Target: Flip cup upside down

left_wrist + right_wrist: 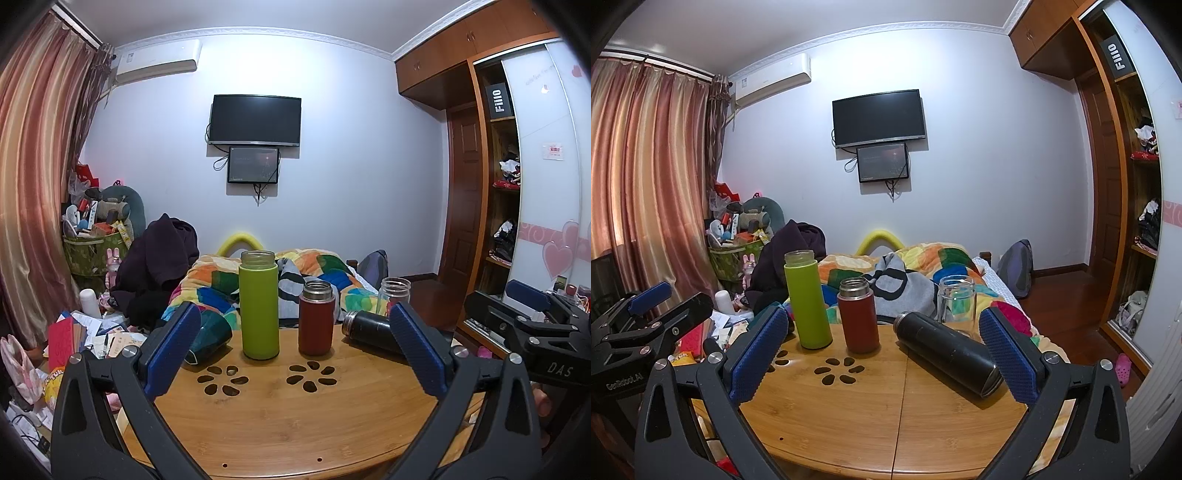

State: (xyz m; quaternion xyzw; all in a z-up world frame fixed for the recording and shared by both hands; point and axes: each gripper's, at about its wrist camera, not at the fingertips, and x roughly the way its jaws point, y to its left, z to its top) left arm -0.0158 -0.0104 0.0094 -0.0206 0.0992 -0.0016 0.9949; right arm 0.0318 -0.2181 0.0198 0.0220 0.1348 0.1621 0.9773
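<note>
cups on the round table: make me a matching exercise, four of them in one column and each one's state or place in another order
Column 1
1. green flask
2. red flask
3. black flask
4. clear glass jar

Column 2
A. lying on its side
B. upright, see-through, at the table's far right edge
C. upright, tallest, left of the red one
D. upright, short, with a metal rim

Pairs: 1-C, 2-D, 3-A, 4-B

My left pad hides half the teal cup at 9 o'clock; my right pad covers the black flask's base.
</note>
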